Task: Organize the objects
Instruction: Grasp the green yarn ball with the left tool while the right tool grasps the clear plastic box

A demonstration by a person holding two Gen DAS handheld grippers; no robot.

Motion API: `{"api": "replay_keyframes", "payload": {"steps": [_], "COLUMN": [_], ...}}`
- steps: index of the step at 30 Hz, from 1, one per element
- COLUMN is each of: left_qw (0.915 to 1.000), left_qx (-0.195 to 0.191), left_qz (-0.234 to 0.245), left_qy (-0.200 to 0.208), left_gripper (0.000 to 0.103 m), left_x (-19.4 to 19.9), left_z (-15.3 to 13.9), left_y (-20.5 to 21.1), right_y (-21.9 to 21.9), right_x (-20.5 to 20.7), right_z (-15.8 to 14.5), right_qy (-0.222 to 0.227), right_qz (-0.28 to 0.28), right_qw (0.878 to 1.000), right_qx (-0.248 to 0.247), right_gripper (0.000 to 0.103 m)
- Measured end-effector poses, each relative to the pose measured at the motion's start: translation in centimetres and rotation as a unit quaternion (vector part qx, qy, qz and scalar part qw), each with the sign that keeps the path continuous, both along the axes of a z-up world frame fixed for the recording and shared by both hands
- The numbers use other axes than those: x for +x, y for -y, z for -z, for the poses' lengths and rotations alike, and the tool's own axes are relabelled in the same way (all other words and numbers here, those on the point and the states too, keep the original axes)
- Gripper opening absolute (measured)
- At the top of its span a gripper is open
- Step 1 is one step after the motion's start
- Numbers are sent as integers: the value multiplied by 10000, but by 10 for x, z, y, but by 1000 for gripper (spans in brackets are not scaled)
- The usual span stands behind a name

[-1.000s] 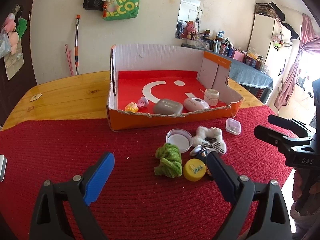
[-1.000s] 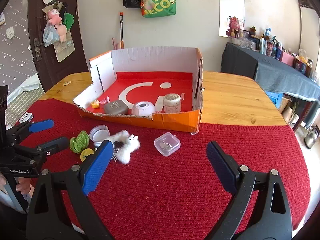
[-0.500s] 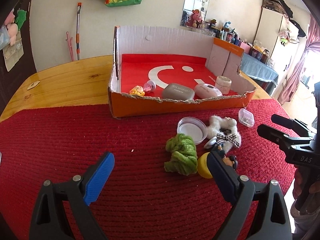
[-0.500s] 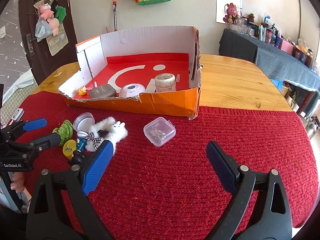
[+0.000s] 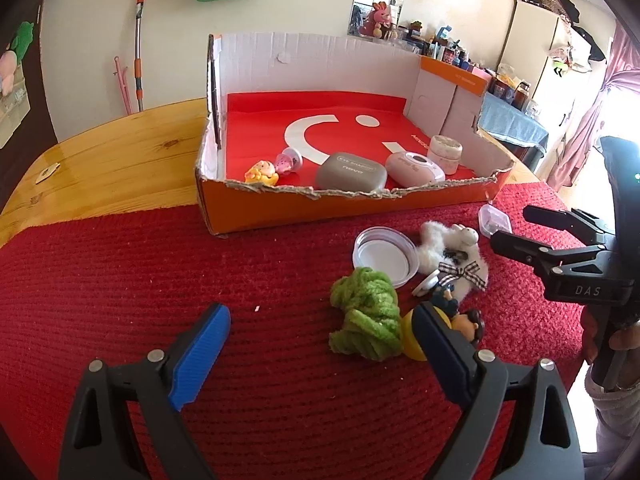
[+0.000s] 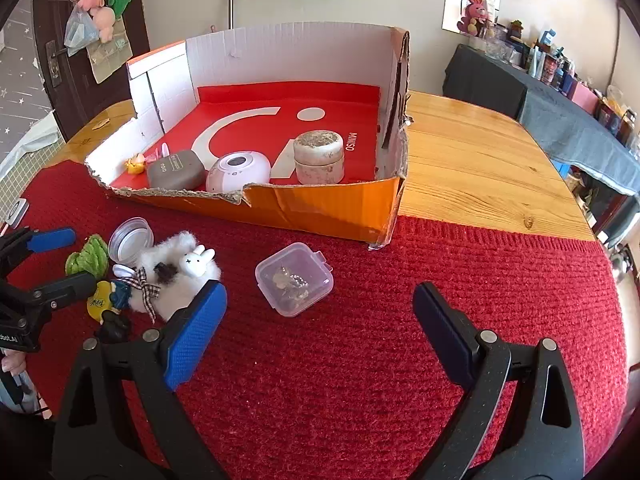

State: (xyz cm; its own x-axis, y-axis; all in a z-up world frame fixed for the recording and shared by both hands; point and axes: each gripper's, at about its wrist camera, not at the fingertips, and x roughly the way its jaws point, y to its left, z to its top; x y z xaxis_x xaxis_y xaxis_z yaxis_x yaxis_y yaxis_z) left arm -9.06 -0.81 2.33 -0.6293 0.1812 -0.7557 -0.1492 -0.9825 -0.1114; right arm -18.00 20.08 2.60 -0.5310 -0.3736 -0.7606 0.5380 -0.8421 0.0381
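Observation:
An orange cardboard box (image 5: 340, 210) with a red floor holds a grey case (image 5: 351, 171), a pink-white case (image 5: 414, 167), a cream jar (image 6: 319, 156) and two small toys. On the red mat in front lie a green fluffy scrunchie (image 5: 366, 316), a yellow cap (image 5: 411, 340), a small figure (image 5: 466, 320), a white plush clip (image 5: 452, 256), a clear round lid (image 5: 384, 254) and a small clear plastic box (image 6: 294, 278). My left gripper (image 5: 320, 320) is open and empty, the scrunchie just inside its right finger. My right gripper (image 6: 320, 296) is open and empty, just short of the clear box.
The red mat (image 6: 440, 260) covers the near half of a wooden table (image 6: 472, 168). In the left wrist view the right gripper (image 5: 512, 226) hovers beside the clear box (image 5: 494, 220). A dark cluttered side table (image 6: 560, 112) stands to the right.
Both grippers have moved forward and down toward the mat. The loose objects and the box now look larger and nearer. Nothing was picked up.

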Motion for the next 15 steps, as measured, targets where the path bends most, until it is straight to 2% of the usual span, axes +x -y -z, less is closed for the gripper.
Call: {"api": "replay_keyframes", "payload": {"steps": [6, 10, 15], "left_qw": [9999, 9999, 9995], "left_qx": [45, -38, -243], "left_qz": [137, 152, 191], "left_qy": [-36, -58, -52], "left_gripper": [87, 83, 81], "left_x": [-2, -4, -5], "left_z": [0, -2, 0], "left_y": [0, 2, 3], "right_y": [7, 9, 10], "right_x": [-4, -6, -7], "right_z": [2, 4, 4], "right_qy": [-11, 20, 67], "right_qz": [-138, -192, -211], "right_qw": [9998, 9997, 9996], "right_qx": [139, 175, 151], "right_gripper": [93, 88, 88]}}
